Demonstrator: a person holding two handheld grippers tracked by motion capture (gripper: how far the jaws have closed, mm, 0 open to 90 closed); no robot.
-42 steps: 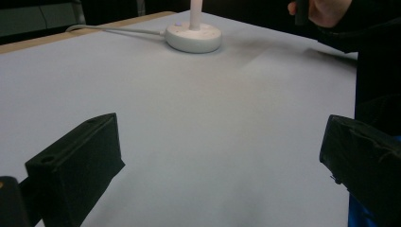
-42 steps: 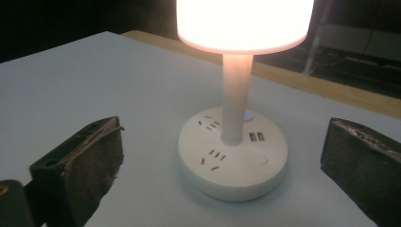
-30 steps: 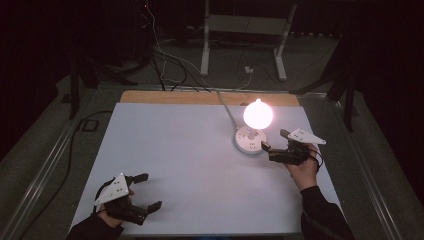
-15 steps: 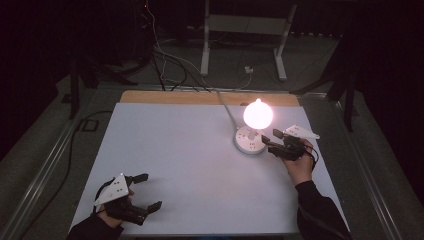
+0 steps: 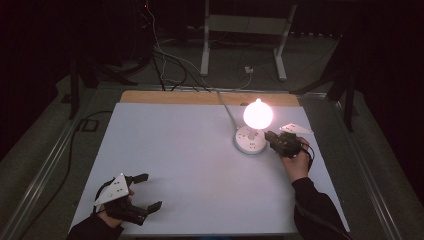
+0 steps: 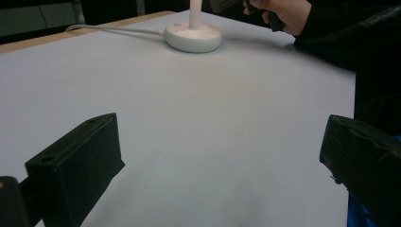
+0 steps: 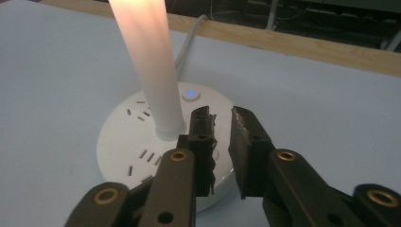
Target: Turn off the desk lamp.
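A lit lamp with a glowing round bulb (image 5: 258, 114) stands on a white round base (image 5: 250, 142) at the table's right middle. The right gripper view shows the base (image 7: 123, 142) with socket slots, a glowing stem (image 7: 146, 56) and a small blue-lit button (image 7: 189, 93). My right gripper (image 5: 270, 136) hovers over the base's right rim, just right of the stem. Its jaws (image 7: 220, 113) have just been closing to a narrow gap with nothing between them. My left gripper (image 5: 150, 191) rests open at the near left corner, its jaws wide apart over bare table (image 6: 220, 132).
A white cable (image 5: 227, 112) runs from the base to the table's wooden far edge (image 5: 200, 98). The white table top (image 5: 175, 145) is bare between the hands. Beyond the table lie dark floor, cables and stand legs (image 5: 242, 25). The other hand (image 6: 279, 12) appears beside the base (image 6: 193, 38).
My right gripper has moved left toward the lamp base and its jaws have closed from wide apart to nearly together. The left gripper has stayed put.
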